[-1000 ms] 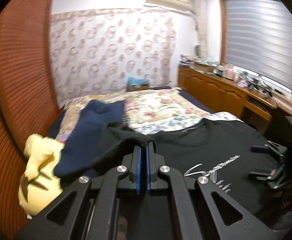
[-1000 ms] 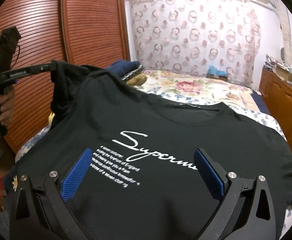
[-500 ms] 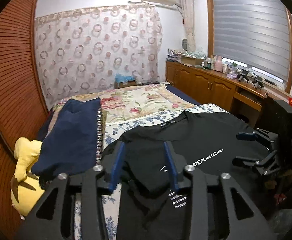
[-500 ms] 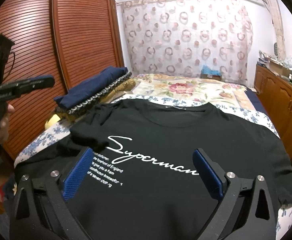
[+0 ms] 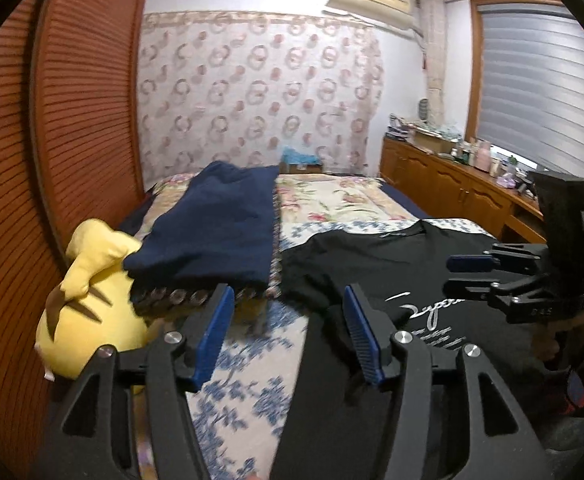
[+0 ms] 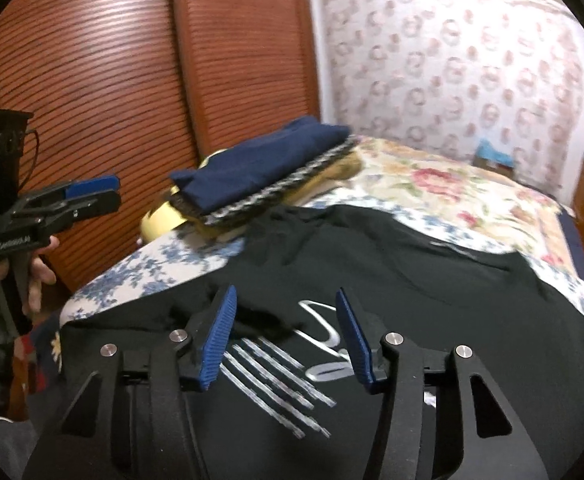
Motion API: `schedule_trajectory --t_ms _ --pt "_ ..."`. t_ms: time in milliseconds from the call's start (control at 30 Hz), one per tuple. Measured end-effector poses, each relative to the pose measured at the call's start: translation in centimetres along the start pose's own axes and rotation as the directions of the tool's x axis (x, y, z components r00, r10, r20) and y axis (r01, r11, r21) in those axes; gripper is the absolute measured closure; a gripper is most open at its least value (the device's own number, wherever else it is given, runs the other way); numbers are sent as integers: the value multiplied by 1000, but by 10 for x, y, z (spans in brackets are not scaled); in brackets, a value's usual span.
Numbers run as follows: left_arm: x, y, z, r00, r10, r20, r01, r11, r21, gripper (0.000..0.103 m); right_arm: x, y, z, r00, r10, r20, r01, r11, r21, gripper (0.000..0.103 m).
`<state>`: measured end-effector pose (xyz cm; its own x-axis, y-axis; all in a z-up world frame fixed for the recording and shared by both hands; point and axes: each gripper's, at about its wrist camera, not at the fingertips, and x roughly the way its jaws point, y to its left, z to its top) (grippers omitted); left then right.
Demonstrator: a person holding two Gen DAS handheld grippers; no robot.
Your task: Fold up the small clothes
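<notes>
A black T-shirt [image 6: 432, 280] with white script print lies face up on the bed, its left sleeve rumpled; it also shows in the left wrist view [image 5: 412, 264]. My left gripper [image 5: 288, 332] is open and empty, above the bedsheet at the shirt's left edge. My right gripper [image 6: 286, 336] is open and empty, low over the shirt's chest print. In the left wrist view the right gripper [image 5: 468, 272] shows at the right. In the right wrist view the left gripper [image 6: 88, 196] shows at the left.
A folded navy garment [image 5: 216, 224] lies on a stack on the left of the flowered bed [image 5: 332, 200], over a yellow plush toy [image 5: 88, 304]. A wooden slatted wardrobe [image 6: 132, 64] stands left. A wooden counter [image 5: 452, 184] runs under the window.
My left gripper let go of the shirt's sleeve, opened and pulled back to the left. The shirt settled flat on the bed. My right gripper narrowed and swung left, lower over the print.
</notes>
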<state>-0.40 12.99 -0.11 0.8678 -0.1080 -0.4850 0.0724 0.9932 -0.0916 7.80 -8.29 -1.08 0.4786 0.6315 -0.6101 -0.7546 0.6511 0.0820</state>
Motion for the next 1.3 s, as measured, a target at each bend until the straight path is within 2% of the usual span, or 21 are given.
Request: schedule_trajectory --t_ms 67,167,367,400,467,500,567,633,800,833,967,1000,1067,1167,1300 --pt "2 7 -6 1000 19 -7 -19 1000 -11 46 21 8 7 999 38 -34 -38 999 -18 52" --pt "4 13 -10 999 34 -14 -34 999 -20 46 49 17 12 993 77 -89 -79 996 -27 60" --pt "8 19 -19 999 31 -27 -32 999 -31 45 89 27 14 979 94 -179 -107 992 -64 63" --pt "10 19 -20 999 27 -31 -28 999 -33 45 93 28 13 978 81 -190 -97 992 -80 66" --pt "13 17 -24 999 17 -37 -18 999 -35 45 98 28 12 976 67 -207 -88 992 -95 88" --pt "14 14 -24 999 13 -40 -15 999 -34 45 99 26 11 975 61 -213 -84 991 -100 94" --pt "16 11 -26 999 7 -45 -8 1000 -30 44 93 19 11 978 72 -196 -91 992 -89 101" --pt "18 6 -28 999 -4 -49 3 1000 -26 44 84 12 12 984 77 -161 -89 994 -65 102" --pt "19 -3 -29 998 -19 -53 18 1000 -15 44 58 -12 16 996 4 -88 -6 1000 -24 103" --pt "19 -4 -29 998 -20 -53 20 1000 -14 44 52 -19 16 996 -35 -81 34 999 -15 103" --pt "20 -8 -30 998 -24 -56 23 1000 -12 44 40 -49 13 984 -152 -91 158 986 59 102" --pt "20 -9 -30 998 -25 -56 24 1000 -13 44 39 -55 11 975 -196 -104 204 977 65 98" --pt "21 -11 -31 998 -27 -58 26 1000 -13 44 38 -63 9 960 -257 -115 266 962 69 72" --pt "20 -13 -31 998 -26 -58 25 1000 -10 44 36 -68 8 972 -207 -106 218 970 107 66" --pt "20 -13 -32 998 -19 -58 19 1000 -8 44 43 -47 11 988 -120 -94 127 988 83 64"
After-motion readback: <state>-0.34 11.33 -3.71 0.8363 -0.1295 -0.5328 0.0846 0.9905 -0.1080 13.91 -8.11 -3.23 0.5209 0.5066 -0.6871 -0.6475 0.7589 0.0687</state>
